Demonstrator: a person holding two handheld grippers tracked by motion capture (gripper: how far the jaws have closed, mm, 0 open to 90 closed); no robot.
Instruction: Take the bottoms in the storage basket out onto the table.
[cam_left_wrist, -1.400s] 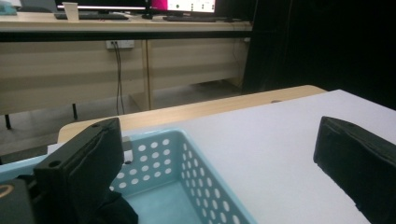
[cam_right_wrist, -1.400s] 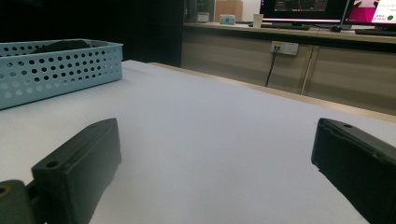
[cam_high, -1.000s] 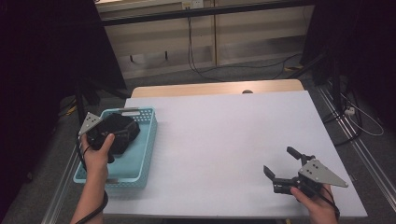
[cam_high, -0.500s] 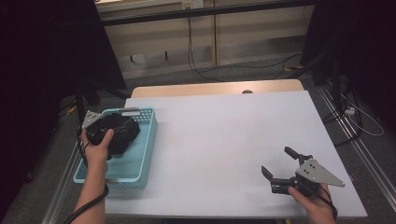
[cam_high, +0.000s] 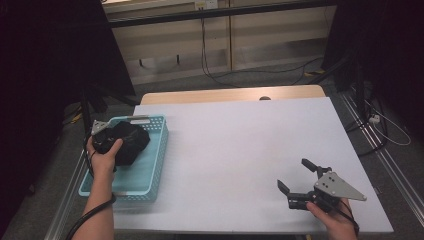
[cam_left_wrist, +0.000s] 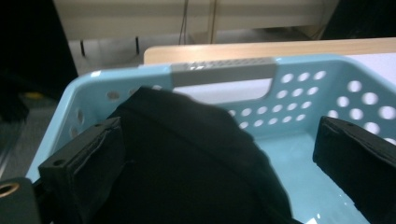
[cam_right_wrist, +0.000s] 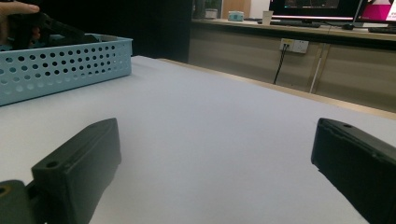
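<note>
- A white rectangular table (cam_high: 240, 150) is seen from above, with a light blue perforated plastic basket (cam_high: 150, 175) standing at its left edge.
- A bundle of black cloth (cam_high: 131, 141) lies in the far half of the basket, against its left wall.
- The person's left hand (cam_high: 102, 159) holds the left gripper (cam_high: 107, 135) over the basket, right at the cloth.
- In the left gripper view, the two black jaws stand wide apart. The black cloth (cam_left_wrist: 187, 163) fills the space between them and presses against the left-hand jaw, while a gap of blue basket floor (cam_left_wrist: 299, 186) shows before the other jaw. The jaws are not closed on the cloth.
- The basket's grey handle (cam_left_wrist: 222, 71) sits on the far rim, beyond the cloth.
- The right gripper (cam_high: 299, 180), topped by a grey three-cornered plate (cam_high: 337, 186), rests low at the table's near right corner, well apart from the basket.
- In the right gripper view its jaws are spread wide with only bare table (cam_right_wrist: 210, 140) between them, holding nothing.
</note>
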